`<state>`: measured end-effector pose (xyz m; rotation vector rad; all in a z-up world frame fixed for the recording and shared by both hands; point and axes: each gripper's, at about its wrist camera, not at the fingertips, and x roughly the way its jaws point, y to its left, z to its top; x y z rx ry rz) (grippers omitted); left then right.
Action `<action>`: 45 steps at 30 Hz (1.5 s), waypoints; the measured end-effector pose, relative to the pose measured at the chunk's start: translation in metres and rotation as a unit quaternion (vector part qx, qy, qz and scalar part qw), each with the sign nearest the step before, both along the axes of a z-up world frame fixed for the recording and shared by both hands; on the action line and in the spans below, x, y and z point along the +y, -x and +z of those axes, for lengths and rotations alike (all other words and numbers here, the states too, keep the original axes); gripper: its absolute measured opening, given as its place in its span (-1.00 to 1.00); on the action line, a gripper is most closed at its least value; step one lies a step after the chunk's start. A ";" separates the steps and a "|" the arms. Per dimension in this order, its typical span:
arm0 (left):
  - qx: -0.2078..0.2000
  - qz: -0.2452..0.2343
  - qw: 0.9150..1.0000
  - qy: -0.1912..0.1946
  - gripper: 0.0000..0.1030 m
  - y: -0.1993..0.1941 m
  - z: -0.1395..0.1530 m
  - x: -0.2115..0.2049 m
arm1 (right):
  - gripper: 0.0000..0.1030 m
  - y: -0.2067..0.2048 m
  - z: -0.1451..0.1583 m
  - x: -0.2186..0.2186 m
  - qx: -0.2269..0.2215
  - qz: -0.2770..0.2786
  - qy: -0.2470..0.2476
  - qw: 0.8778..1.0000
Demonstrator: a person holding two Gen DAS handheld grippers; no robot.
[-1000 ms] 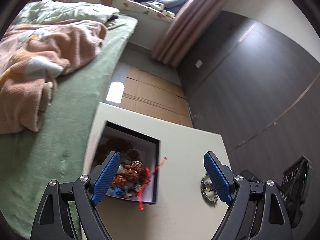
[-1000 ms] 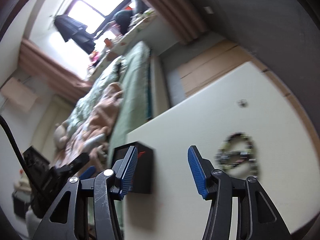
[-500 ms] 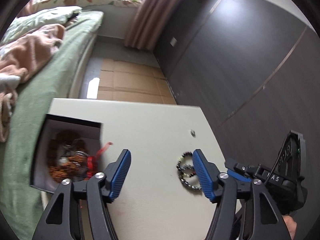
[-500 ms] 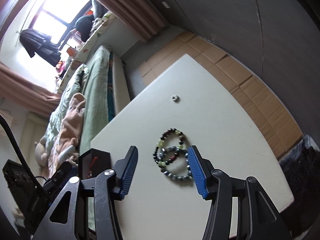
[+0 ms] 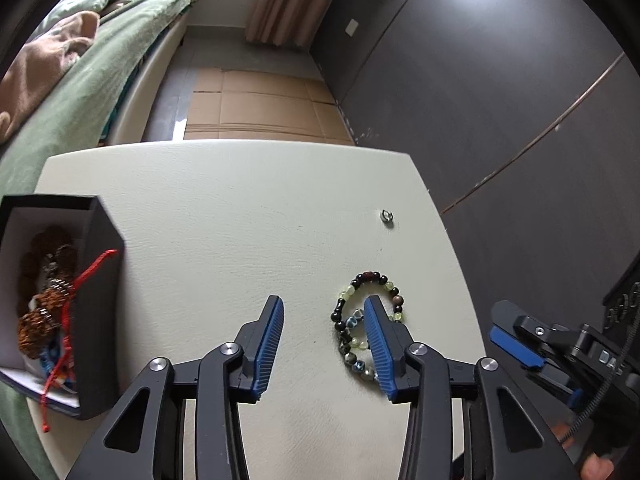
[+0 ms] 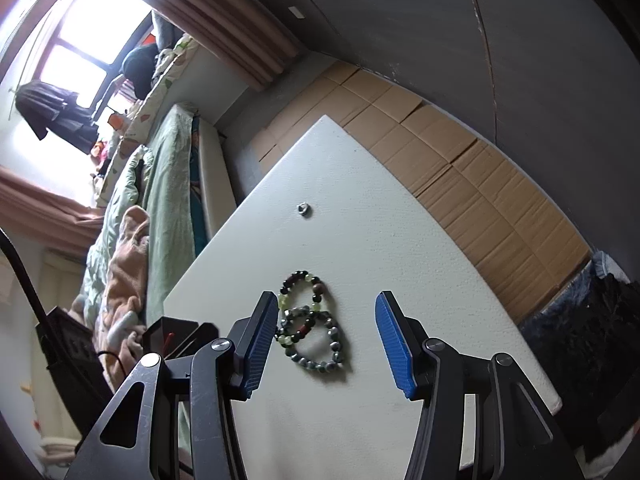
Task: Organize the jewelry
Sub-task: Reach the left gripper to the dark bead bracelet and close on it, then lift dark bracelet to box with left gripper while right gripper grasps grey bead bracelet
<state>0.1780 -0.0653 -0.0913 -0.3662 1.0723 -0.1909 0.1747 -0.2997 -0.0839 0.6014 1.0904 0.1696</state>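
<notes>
Setting: a bedroom with a dark panelled wall (image 5: pixel 480 80), cardboard sheets (image 5: pixel 260 108) covering the floor, and a bed (image 5: pixel 100 80) with a green cover running along one side; an off-white bench (image 5: pixel 240 220) is carrying the items.

Item 1: two beaded bracelets (image 6: pixel 310 318), lying flat on the bench and overlapping each other near its right edge. One is showing dark, reddish-brown and pale yellow-green beads; the other is showing grey-green mottled beads with a metallic sheen. In the left wrist view the pair (image 5: pixel 366 320) is sitting partly behind the right-hand blue pad.

Item 2: a small metal ring (image 5: pixel 387 215), lying alone on the bench beyond the bracelets, well apart from them; also showing in the right wrist view (image 6: pixel 303 209).

Item 3: a black box (image 5: pixel 100 300) with a white interior, standing open at the bench's left edge, well apart from the bracelets. It is holding brown bead strings and other jewelry, with a red cord (image 5: pixel 76 292) trailing over its wall.

Item 4: left gripper (image 5: pixel 324 344), jaws standing open, holding nothing, hovering over the bench just left of the bracelets.

Item 5: right gripper (image 6: pixel 326 340), jaws standing wide open, holding nothing, with the bracelets lying between the two pads, closer to the left one.
</notes>
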 end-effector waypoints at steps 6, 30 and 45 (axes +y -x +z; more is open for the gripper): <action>0.035 0.010 0.999 -0.015 -0.40 -0.010 -0.022 -0.012 | 0.02 -0.001 0.002 0.000 -0.001 -0.004 0.022 1.000; -0.004 0.022 0.999 0.038 -0.85 -0.003 0.013 0.004 | -0.24 -0.007 -0.018 0.034 0.030 0.065 0.082 0.994; -0.069 0.041 0.996 0.040 -0.85 0.013 0.081 0.048 | -0.78 -0.012 -0.037 0.085 0.033 0.145 0.217 0.965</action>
